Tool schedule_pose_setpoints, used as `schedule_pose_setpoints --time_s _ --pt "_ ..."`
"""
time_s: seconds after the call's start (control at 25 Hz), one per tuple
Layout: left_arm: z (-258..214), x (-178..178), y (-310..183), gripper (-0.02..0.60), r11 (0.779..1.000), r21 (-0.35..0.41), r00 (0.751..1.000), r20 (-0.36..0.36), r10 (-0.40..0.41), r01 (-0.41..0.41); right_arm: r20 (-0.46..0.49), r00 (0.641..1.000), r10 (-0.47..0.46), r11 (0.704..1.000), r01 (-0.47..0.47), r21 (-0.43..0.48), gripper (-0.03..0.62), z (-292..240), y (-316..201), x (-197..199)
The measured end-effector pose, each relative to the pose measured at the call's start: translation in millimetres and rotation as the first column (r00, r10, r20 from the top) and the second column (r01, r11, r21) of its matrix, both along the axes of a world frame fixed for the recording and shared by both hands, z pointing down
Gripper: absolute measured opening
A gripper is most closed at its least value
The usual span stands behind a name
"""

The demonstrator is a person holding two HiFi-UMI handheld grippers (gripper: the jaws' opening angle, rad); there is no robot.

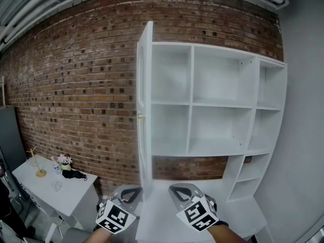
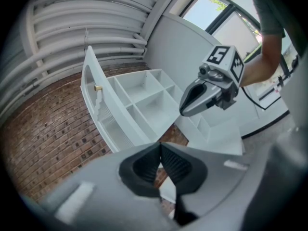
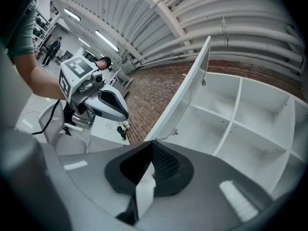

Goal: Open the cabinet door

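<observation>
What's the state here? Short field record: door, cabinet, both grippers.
cabinet door: open, swung out to the left, nearly edge-on in the head view
door knob: small, brass-coloured, at mid height of the door
cabinet: white, against the brick wall, no items visible on its shelves
left gripper: jaws together, nothing between them, apart from the door
right gripper: jaws together, nothing between them, apart from the door
side table: lower left, holds flowers
</observation>
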State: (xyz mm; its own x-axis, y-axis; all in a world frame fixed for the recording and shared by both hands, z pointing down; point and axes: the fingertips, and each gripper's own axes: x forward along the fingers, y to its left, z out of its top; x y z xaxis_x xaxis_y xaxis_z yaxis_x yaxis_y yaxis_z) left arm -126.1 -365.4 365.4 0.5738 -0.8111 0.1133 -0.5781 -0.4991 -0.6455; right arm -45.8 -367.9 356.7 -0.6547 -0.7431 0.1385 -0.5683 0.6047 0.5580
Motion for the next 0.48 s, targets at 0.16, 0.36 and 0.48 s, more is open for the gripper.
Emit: schedule_pose_setpoints --time_s 0.16,0.36,0.48 --pt "2.4 -0.1 -0.1 0.0 1.0 -0.001 1.0 0.002 0.0 0.0 0.005 1.0 0.0 1.0 0.0 -0.004 0.005 1.8 1.0 0.1" --pt "3.7 0.6 1.3 0.0 1.0 -0.004 1.0 0.0 -0.003 0.003 0.011 1.0 -0.004 1.0 0.004 -0.012 0.005 2.5 4.5 1.1" --pt "6.7 0.8 0.3 0.0 1.0 -0.008 1.0 0.001 -0.006 0.006 0.011 1.0 -0.005 1.0 0.005 -0.016 0.005 4.7 4.5 1.8"
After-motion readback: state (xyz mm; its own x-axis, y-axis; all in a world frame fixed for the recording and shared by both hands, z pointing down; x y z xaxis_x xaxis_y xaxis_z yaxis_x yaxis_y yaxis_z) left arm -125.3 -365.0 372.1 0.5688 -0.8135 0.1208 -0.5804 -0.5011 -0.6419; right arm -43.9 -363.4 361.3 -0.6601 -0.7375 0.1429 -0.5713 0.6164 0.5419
